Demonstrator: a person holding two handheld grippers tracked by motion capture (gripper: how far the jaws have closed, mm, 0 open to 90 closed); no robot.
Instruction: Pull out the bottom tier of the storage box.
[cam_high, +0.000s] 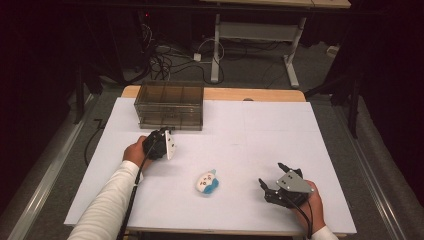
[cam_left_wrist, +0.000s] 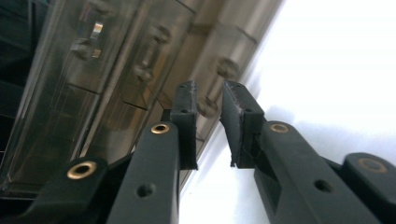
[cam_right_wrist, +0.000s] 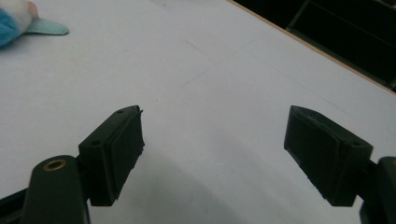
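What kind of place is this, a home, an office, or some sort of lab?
Most likely a lab or recording room: a table covered in white sheet, loose cables on the floor behind it, dark surroundings, and a person working with a handheld left gripper and right gripper.

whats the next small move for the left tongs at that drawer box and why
Probably ease the left tongs forward onto a drawer knob of the clear drawer box and close. Their jaws stand narrowly apart just short of it, with nothing gripped between them yet.
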